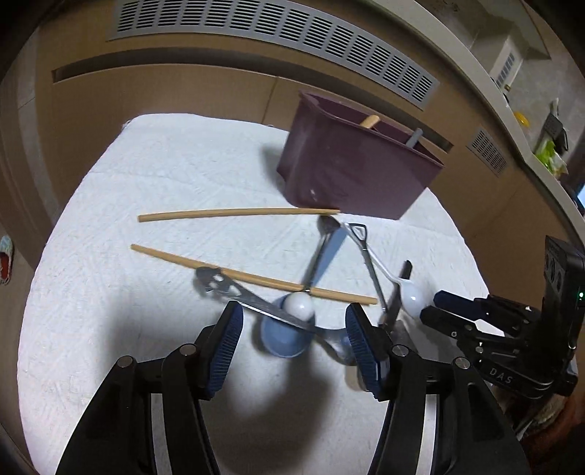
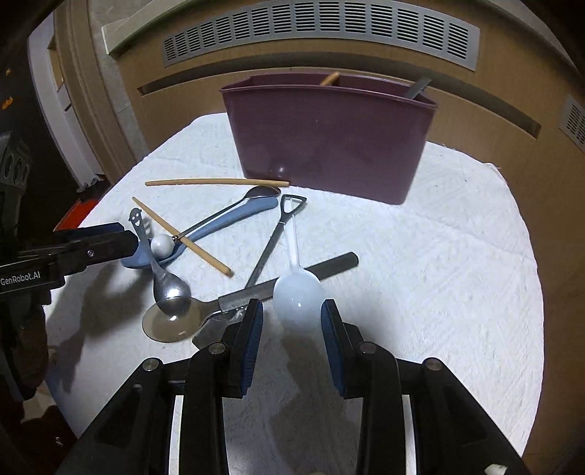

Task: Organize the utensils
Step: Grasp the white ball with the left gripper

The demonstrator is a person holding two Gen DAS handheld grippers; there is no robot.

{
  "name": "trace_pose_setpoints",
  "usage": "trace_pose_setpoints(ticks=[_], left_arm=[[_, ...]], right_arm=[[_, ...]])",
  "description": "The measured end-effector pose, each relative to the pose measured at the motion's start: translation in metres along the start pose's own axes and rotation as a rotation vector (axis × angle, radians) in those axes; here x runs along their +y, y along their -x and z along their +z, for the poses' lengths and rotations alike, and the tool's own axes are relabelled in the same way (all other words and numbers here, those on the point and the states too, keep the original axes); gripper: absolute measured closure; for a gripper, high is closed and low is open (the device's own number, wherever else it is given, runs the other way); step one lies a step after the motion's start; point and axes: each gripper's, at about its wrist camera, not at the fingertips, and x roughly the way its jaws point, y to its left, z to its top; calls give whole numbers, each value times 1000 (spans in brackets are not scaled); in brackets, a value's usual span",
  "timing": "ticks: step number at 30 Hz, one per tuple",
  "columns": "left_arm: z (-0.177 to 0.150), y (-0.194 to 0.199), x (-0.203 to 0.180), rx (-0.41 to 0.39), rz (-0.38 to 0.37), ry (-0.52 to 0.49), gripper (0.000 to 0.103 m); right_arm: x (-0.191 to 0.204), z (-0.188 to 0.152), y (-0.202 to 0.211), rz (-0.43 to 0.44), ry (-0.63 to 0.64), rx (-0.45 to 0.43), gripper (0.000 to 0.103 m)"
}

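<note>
A maroon utensil bin [image 1: 360, 171] [image 2: 329, 139] stands at the back of a white towel [image 1: 128, 292] [image 2: 457, 255], with a wooden handle and a grey handle sticking out. A pile of utensils lies in front: two chopsticks [image 1: 237, 213] [image 2: 182, 232], a blue spoon [image 1: 283, 334] [image 2: 219, 224], a smiley-handled metal spoon [image 1: 248, 299] [image 2: 170, 288], a white plastic spoon [image 2: 298, 296] [image 1: 411, 296] and a shovel-handled spoon [image 2: 274, 237]. My left gripper [image 1: 294, 321] is open over the blue spoon's bowl. My right gripper [image 2: 292, 321] is open around the white spoon's bowl.
A clear spoon [image 2: 172, 321] and a flat metal knife [image 2: 292, 281] lie in the pile. A brown cabinet wall with grey vents [image 2: 321, 33] runs behind the round table. The right gripper's body [image 1: 512, 329] shows at the right of the left wrist view.
</note>
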Motion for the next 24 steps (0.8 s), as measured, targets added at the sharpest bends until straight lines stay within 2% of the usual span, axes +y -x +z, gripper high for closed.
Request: trace_pose_setpoints(ticks=[2,5,8,18,24], left_arm=[[0,-2,-8,-21,19,-43,61],[0,-11,-15,-21,46,-84,65],[-1,-22,-19,-5,96,-124,78],[0,-40,-30,3,182,-168,80],[12,-5,-28,-100,153,-138,80]], right_arm=[[-3,-2,1,4,-11,-7,72],[-7,-6,3,-8,-23,-20,72],[-10,-7,4,-13,-38,-31,72],[-8,-7,6,-15,-31,-48,72],[-5,6,8,4,13,-65,72]])
